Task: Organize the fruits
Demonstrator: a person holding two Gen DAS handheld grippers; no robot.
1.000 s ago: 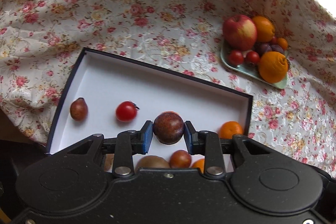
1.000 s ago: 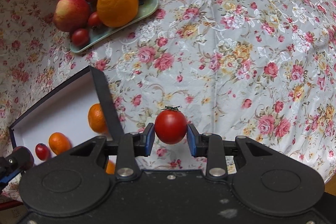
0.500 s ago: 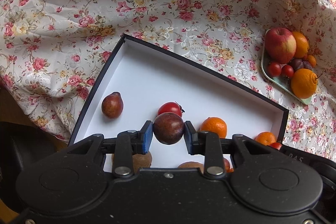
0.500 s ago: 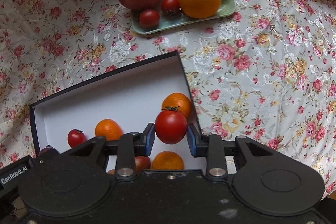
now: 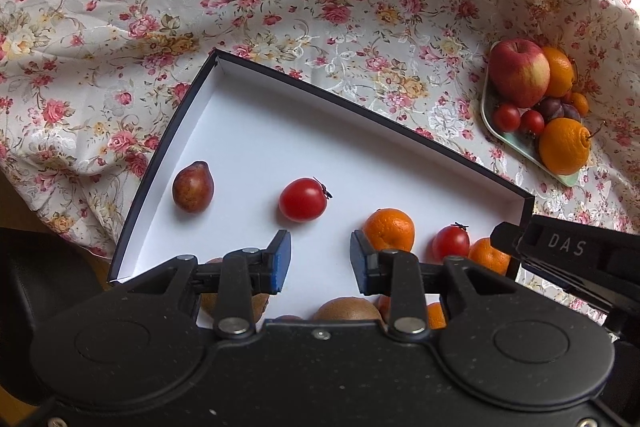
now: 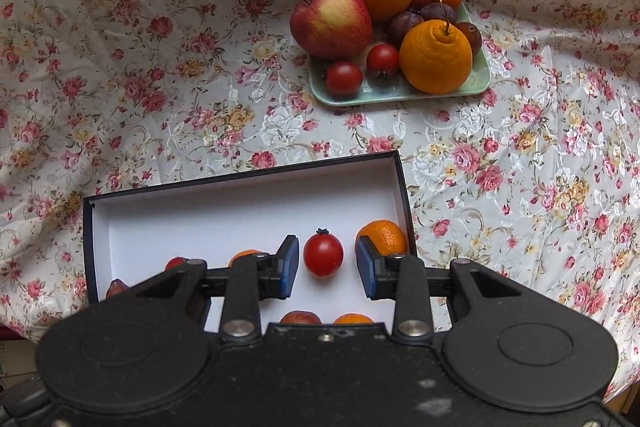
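A dark box with a white floor (image 5: 260, 131) holds a small reddish pear (image 5: 193, 187), two tomatoes (image 5: 302, 199) (image 5: 451, 242), oranges (image 5: 389, 230) and a kiwi (image 5: 347, 311). My left gripper (image 5: 320, 263) hangs open over the box with nothing between its fingers. The plum it carried is hidden below it. My right gripper (image 6: 327, 263) is open over the right end of the box (image 6: 200, 219). A tomato (image 6: 323, 255) lies on the floor between its pads, touching neither. An orange (image 6: 382, 237) sits just right of it.
A green plate (image 6: 400, 91) beyond the box carries an apple (image 6: 331, 21), two large oranges, plums and small tomatoes; it also shows as the plate (image 5: 520, 145) at far right. The right gripper's body (image 5: 568, 259) sits by the box's right corner. A flowered cloth (image 6: 160, 87) covers the table.
Both grippers have opened. The left let go of the dark plum and the right let go of the tomato, which now lies in the box. Both moved further over the box.
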